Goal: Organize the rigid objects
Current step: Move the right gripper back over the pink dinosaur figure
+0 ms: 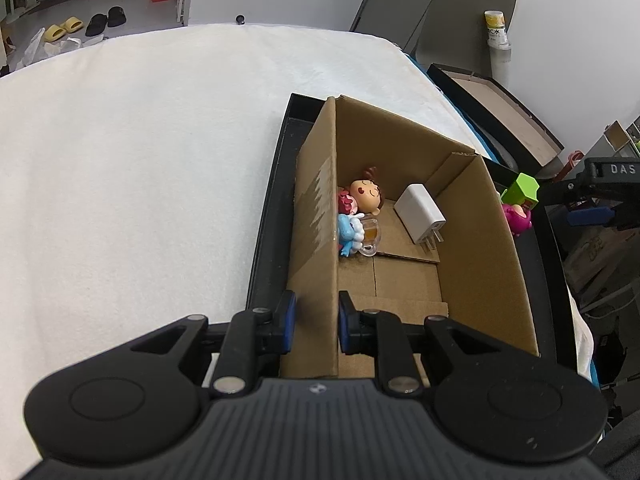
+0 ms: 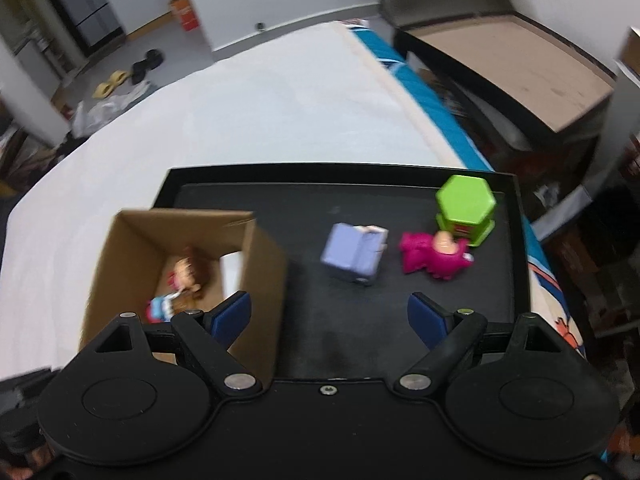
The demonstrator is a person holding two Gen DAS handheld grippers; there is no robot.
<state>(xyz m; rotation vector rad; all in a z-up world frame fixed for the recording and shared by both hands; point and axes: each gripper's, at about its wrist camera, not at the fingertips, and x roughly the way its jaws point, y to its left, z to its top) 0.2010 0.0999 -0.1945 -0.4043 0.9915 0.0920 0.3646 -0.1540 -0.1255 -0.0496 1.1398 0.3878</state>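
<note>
A cardboard box (image 1: 492, 248) stands on a black tray (image 1: 272, 208); it also shows in the right wrist view (image 2: 260, 264). In the box lie a brown-haired doll (image 1: 366, 196), a blue and red figure (image 1: 348, 228) and a white charger plug (image 1: 420, 214). My left gripper (image 1: 317, 320) is shut on the box's left wall. My right gripper (image 2: 329, 316) is open and empty above the tray (image 2: 304, 200). Ahead of it on the tray lie a lilac block (image 2: 354, 252), a pink toy (image 2: 434, 256) and a green hexagonal toy (image 2: 466, 208).
The tray lies on a white cloth-covered table (image 1: 140, 160). A large open carton (image 2: 508, 64) stands beyond the table's right edge. Slippers (image 1: 64, 28) lie on the floor at the far left.
</note>
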